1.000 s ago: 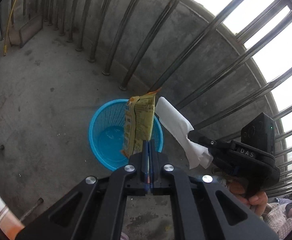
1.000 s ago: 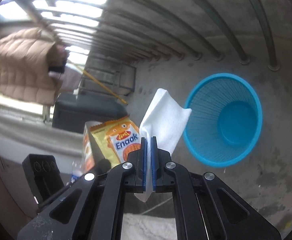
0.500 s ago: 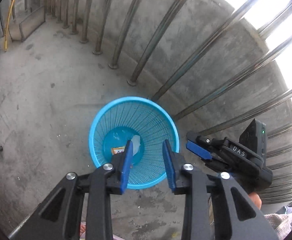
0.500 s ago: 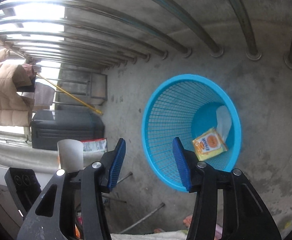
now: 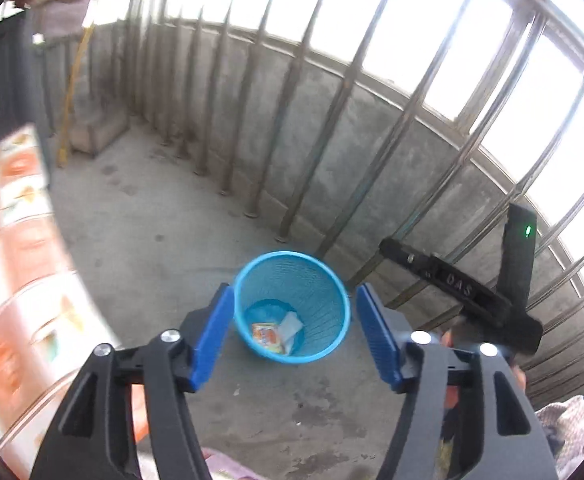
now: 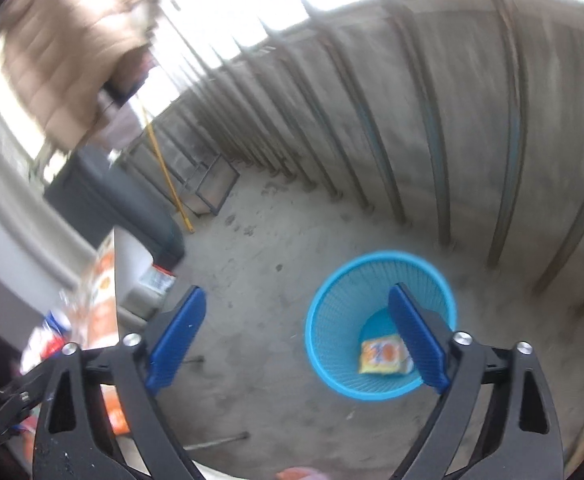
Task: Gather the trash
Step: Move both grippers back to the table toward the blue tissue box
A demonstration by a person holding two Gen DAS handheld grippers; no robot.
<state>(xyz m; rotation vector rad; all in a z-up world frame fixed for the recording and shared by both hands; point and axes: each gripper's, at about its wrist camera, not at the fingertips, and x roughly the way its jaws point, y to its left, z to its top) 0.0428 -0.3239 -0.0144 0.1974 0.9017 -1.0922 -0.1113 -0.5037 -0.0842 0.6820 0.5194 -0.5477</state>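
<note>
Two pieces of trash lie at the bottom of the round blue plastic mesh basket (image 5: 292,308): a yellow-orange snack wrapper (image 5: 267,337) and, touching it at its 3 o'clock side, a crumpled white paper tissue (image 5: 292,326). The basket stands upright on the grey concrete floor (image 5: 163,248), near the foot of the row of metal railing bars (image 5: 292,128) that rises at 12 o'clock.

Our left gripper (image 5: 295,332) hangs above the basket, its blue-padded tongs spreading apart with nothing between them. Our right gripper (image 6: 298,340) is likewise spreading wide and empty; in its view the basket sits at 4 o'clock, partly behind the right-side finger. From the left wrist view, the right gripper's black body shows at 3 o'clock. A blurred orange-and-white patterned surface (image 5: 15,272) fills the 9 o'clock edge, and a tan quilted jacket (image 6: 67,52) hangs at 10 o'clock in the right wrist view.
</note>
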